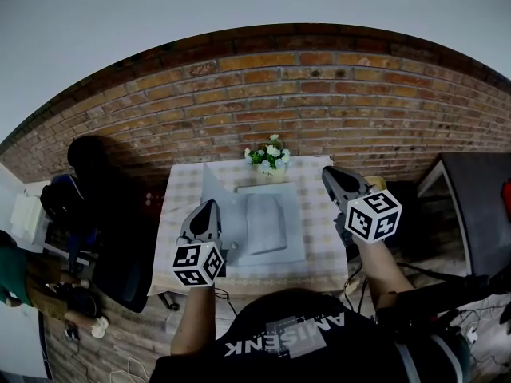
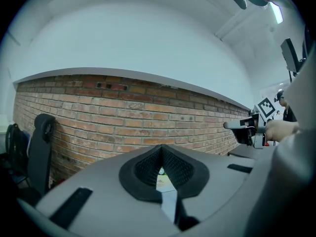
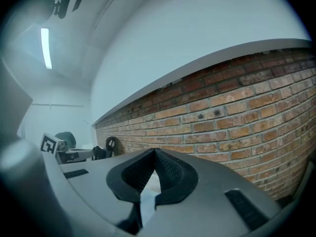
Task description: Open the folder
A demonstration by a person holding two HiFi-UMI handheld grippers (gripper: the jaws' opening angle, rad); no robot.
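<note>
Grey cover [image 1: 215, 196] standing steeply at centre-left of the frame, gripped by nothing: judged liable to flop shut under its own weight. Saw the left gripper [image 1: 211, 206] pinched fully together and empty, just beside that cover's lower end; could have knocked it down with one careless swing. Found the right gripper [image 1: 328, 172] closed tight on nothing too, toward the right of the frame near the table's edge, apart from the folder [image 1: 267, 223]. Might also have skidded the whole thing over the checked tablecloth [image 1: 307, 183] toward the flowers [image 1: 269, 156] at upper centre, if shoved rather than pinched. Looked pale grey, thin and smooth, lying mid-table at centre frame, with a lighter sheet or pocket showing inside; could not tell whether fully opened.
</note>
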